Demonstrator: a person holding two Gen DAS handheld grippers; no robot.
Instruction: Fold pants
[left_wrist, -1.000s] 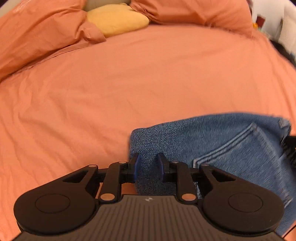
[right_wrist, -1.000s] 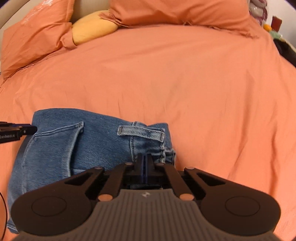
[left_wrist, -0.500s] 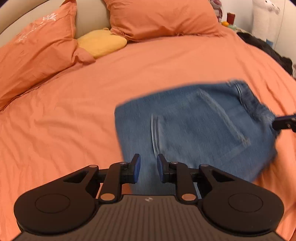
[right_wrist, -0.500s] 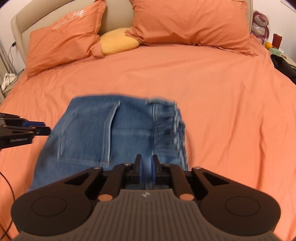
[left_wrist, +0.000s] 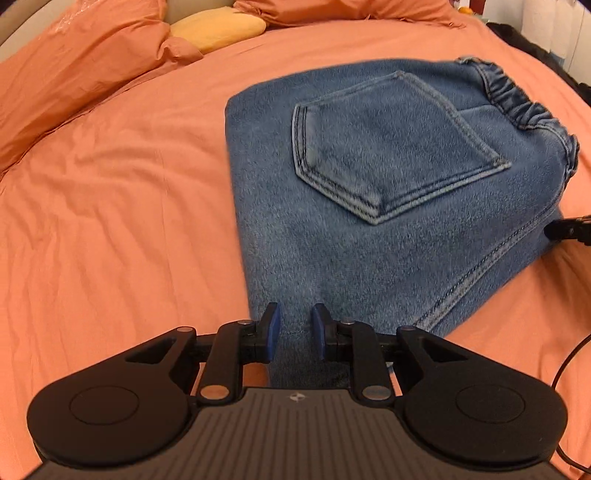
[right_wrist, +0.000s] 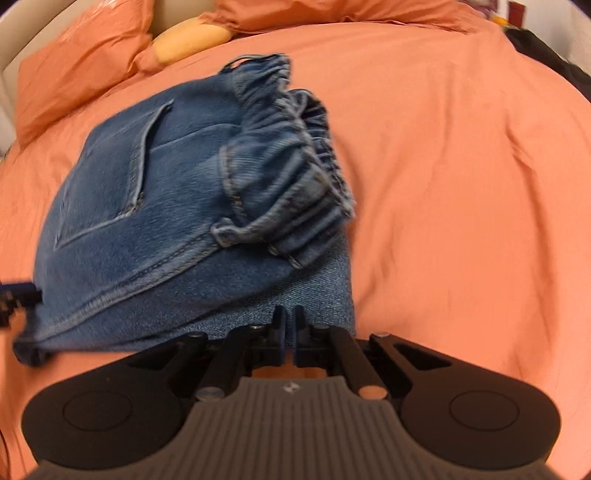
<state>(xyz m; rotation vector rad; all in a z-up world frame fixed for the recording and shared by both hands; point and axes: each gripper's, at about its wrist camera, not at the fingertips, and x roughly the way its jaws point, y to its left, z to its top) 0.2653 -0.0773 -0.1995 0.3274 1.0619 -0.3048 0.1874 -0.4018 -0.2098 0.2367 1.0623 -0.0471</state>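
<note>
My left jaws (left_wrist: 294, 331) stand parted over the near edge of the folded pants (left_wrist: 388, 206), gripping nothing. My right jaws (right_wrist: 289, 325) are nearly closed on a layer of denim. The pants lie mid-bed (left_wrist: 110, 229), waistband (right_wrist: 295, 162) bunched.

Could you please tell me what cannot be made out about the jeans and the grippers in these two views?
- Left wrist view: whether the left gripper pinches the jeans; denim fills the gap and hides contact.
- Right wrist view: the right gripper grip; its nearly closed fingers hide what lies between.
- Right wrist view: the waistband is motion-blurred.
- Both views: the pant legs are hidden under the top fold.
</note>
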